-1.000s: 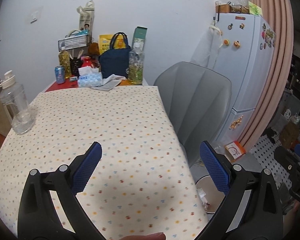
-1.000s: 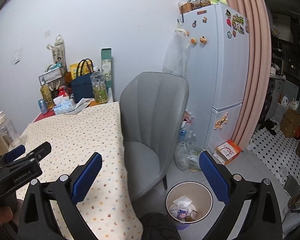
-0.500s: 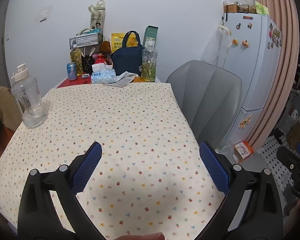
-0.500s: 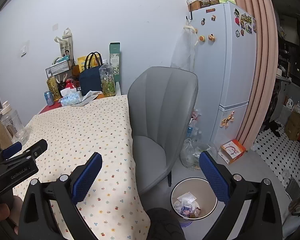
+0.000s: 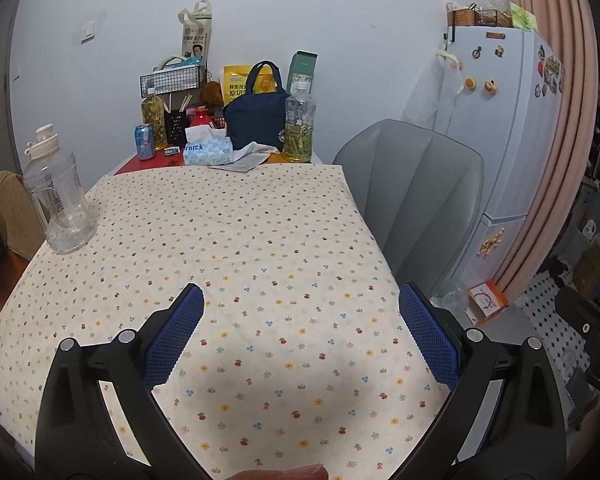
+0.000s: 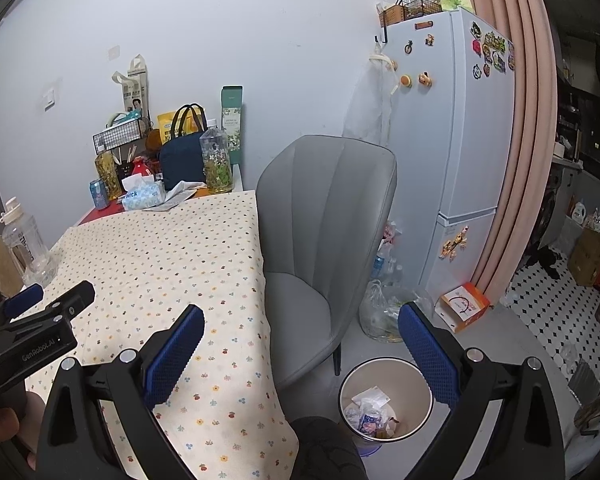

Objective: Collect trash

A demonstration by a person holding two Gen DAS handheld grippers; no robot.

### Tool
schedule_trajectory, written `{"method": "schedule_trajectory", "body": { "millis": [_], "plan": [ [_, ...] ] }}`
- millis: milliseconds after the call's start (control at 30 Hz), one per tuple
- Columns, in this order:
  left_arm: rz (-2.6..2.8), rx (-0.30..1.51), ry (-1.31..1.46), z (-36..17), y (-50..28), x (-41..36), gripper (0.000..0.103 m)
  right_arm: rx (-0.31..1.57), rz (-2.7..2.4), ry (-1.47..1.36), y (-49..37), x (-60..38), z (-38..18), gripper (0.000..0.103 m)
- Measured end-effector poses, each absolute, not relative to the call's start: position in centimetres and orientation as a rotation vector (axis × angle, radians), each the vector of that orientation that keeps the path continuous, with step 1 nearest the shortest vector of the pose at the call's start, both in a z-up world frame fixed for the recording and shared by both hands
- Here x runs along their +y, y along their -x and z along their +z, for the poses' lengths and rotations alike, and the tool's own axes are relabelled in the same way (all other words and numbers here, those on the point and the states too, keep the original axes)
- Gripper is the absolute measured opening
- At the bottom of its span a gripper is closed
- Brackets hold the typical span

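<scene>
Blue-padded jaws of the left gripper stand wide apart and empty over the flower-print tablecloth at lower centre. Likewise spread and empty, the right gripper hangs above the trash bin at lower right, crumpled trash inside it.

The desk is the landmark. On its left edge stands a water jug. Along its far end sit a can, tissue box, bag and bottle. Right of the desk is a chair; beyond the chair, a fridge. On the floor right of the desk's near corner, before the chair, stands a bin with trash in it.
</scene>
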State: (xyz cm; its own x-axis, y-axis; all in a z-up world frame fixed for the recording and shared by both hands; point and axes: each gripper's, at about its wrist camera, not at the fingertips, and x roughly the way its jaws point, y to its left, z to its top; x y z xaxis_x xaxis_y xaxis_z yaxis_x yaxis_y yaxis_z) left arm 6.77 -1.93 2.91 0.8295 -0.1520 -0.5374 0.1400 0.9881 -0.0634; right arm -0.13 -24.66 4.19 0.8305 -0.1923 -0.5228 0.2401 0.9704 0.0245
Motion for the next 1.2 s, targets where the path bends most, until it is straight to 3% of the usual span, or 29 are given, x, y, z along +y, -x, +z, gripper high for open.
{"method": "schedule_trajectory", "body": {
  "millis": [1200],
  "plan": [
    [-0.168, 0.553, 0.018, 3.62, -6.05, -2.3, 0.097, 0.536, -0.233, -0.077, 0.63, -24.23, 4.4, 0.095]
  ]
}}
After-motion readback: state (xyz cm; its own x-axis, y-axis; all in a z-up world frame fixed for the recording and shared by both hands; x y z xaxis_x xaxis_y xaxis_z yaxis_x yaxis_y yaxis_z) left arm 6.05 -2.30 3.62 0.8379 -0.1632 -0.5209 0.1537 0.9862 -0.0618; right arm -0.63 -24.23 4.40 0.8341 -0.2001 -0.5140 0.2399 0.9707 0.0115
